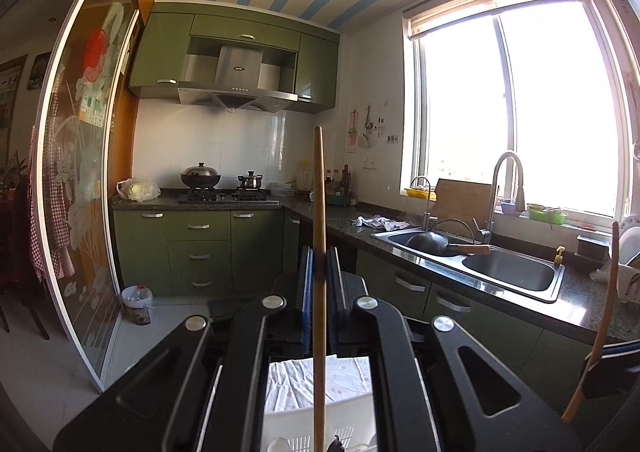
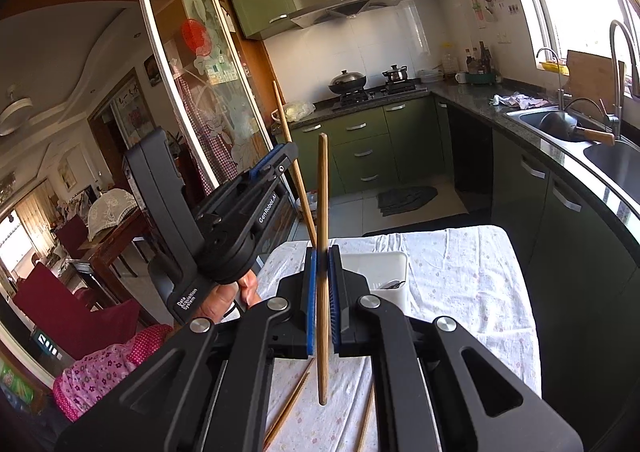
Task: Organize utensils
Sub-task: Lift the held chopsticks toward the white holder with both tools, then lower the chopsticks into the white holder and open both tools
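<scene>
Black gripper arms are filling the bottom of both wrist views, and between each pair of blue pads a wooden chopstick is standing nearly upright. The right gripper (image 2: 322, 272) is pinching its chopstick (image 2: 322, 236) about midway along, the lower end hanging clear above the table. The left gripper (image 1: 319, 272) is pressing shut on a second chopstick (image 1: 319, 212); seen from the right wrist, that one is leaning off to the side, held by a hand (image 2: 224, 298) under the tool.

Below, more loose chopsticks (image 2: 288, 408) are lying on the flowered tablecloth (image 2: 460, 272), and a white plastic bin (image 2: 380, 264) is sitting just beyond the right gripper's tips, likely where the sticks belong. Further out, the kitchen counter and sink (image 1: 508, 272) are running along the window side.

Both sticks are being held at one narrow spot, so either could pivot or slip through the pads on a quick swing. With the two tools close together, the raised ends could also be knocking into each other, and a tilted stick could catch the bin's rim instead of dropping inside.
</scene>
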Motion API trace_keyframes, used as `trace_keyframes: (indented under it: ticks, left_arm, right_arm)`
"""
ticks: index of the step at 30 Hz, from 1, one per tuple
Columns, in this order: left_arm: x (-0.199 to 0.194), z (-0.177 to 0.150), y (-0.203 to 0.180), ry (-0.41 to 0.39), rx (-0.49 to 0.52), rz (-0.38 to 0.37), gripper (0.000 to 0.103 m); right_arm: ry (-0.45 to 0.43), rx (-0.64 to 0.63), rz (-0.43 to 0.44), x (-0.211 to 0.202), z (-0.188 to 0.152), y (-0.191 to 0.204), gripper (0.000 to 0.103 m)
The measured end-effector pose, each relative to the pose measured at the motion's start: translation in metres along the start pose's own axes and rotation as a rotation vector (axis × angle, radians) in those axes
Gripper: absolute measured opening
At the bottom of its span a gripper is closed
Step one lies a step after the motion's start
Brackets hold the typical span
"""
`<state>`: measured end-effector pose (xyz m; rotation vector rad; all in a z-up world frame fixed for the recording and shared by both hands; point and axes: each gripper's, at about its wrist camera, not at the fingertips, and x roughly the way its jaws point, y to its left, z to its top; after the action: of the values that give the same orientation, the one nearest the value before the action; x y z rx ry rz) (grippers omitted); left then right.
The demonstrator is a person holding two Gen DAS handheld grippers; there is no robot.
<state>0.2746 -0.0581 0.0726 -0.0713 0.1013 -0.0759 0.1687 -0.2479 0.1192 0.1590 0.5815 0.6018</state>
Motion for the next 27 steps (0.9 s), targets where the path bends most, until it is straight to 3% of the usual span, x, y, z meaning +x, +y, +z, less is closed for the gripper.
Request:
trace_keyframes:
  ticks: [9, 15, 19, 27]
  left_arm:
    - [0.012, -0.044, 0.003, 0.087, 0.045, 0.018, 0.007]
    - [0.008, -0.056, 0.001, 0.108, 0.073, 0.002, 0.008]
    - [0.001, -0.056, 0.005, 0.099, 0.070, -0.010, 0.023]
    - [-0.017, -0.054, 0.022, 0.104, 0.032, -0.011, 0.030]
  right_arm:
    - [-0.020, 0.014, -0.019, 0.019, 0.008, -0.001, 0.007]
    - [-0.047, 0.019, -0.060, 0.038, 0.033, -0.005, 0.007]
    - [-0.091, 0.027, -0.075, 0.043, 0.051, -0.006, 0.007]
    - [-0.232, -0.006, -0.119, 0.058, 0.082, -0.005, 0.007]
